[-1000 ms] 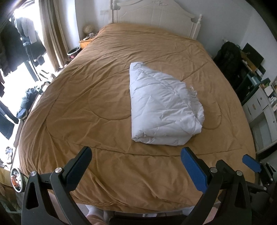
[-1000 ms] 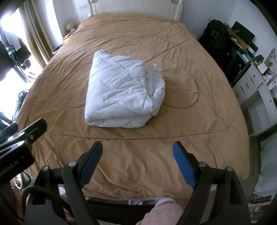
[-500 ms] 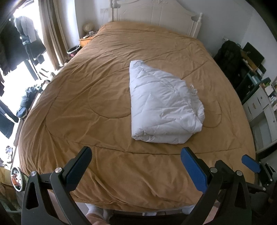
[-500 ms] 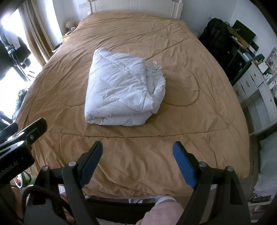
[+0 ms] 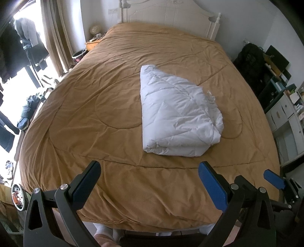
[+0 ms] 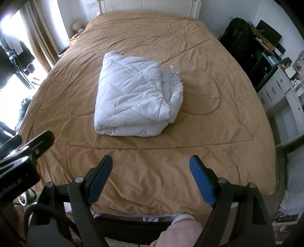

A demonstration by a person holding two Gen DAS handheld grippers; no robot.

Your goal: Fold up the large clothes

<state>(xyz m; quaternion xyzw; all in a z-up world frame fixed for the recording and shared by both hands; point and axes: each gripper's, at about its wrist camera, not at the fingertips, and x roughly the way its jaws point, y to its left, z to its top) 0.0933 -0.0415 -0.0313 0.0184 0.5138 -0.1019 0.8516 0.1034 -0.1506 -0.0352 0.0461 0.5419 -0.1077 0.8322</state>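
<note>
A white quilted garment [image 5: 176, 115] [image 6: 133, 102] lies folded into a thick bundle on the tan bedspread [image 5: 95, 117] [image 6: 209, 133], near the middle of the bed. Its bunched open end faces right. My left gripper [image 5: 149, 167] hovers open above the foot of the bed, well short of the bundle, with nothing between its blue pads. My right gripper [image 6: 151, 161] is likewise open and empty over the foot edge. One blue pad of the right gripper [image 5: 273, 177] shows at the far right of the left wrist view. The left gripper's black body [image 6: 22, 157] fills the left edge of the right wrist view.
A white headboard [image 5: 171, 11] stands at the far end. A window with curtains and hanging dark clothes [image 5: 19, 53] is at the left. Black bags [image 6: 239, 38] and white drawers [image 6: 279, 91] line the right wall. The person's legs and pink slipper [image 6: 178, 233] are below the bed's foot.
</note>
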